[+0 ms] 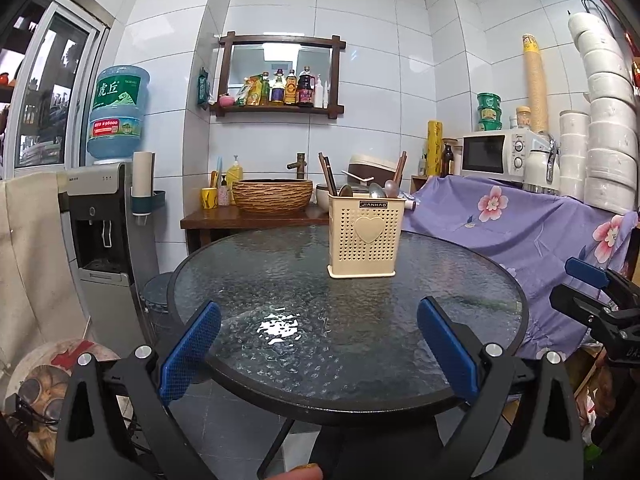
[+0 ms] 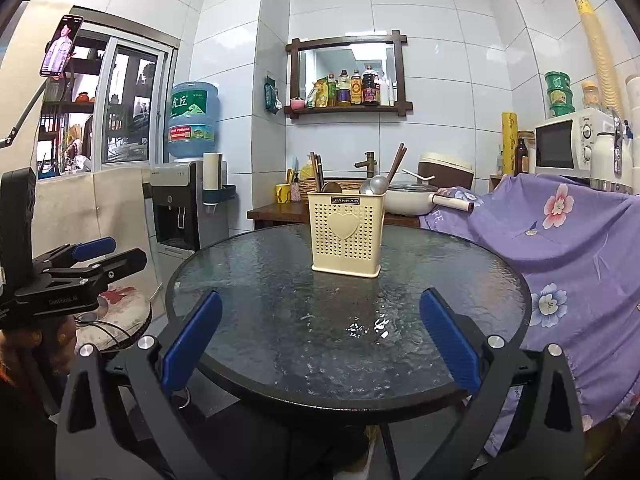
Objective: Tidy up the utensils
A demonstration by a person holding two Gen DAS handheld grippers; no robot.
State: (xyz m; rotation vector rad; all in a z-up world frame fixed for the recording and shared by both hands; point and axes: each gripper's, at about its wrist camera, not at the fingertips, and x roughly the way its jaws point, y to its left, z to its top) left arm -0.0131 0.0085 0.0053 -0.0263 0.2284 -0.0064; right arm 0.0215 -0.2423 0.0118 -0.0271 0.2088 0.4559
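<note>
A cream perforated utensil holder (image 1: 365, 236) (image 2: 346, 233) with a heart on its front stands upright on the far side of a round glass table (image 1: 280, 320) (image 2: 280, 300). Brown chopsticks (image 1: 328, 178) (image 2: 317, 172) and metal spoons (image 1: 377, 191) (image 2: 376, 184) stick out of its top. My left gripper (image 1: 319, 350) hovers open over the table's near edge, nothing between its blue pads. My right gripper (image 2: 320, 342) is open and empty too, at the near edge. In the left wrist view the right gripper (image 1: 596, 292) shows at the right; in the right wrist view the left gripper (image 2: 84, 260) shows at the left.
A purple floral cloth (image 1: 540, 232) (image 2: 560, 232) covers a counter right of the table, with a microwave (image 1: 496, 154) on it. A water dispenser (image 1: 104, 220) (image 2: 180, 204) stands left. Behind the table a wooden stand holds a woven basin (image 1: 272, 194) and a white pot (image 2: 412, 196).
</note>
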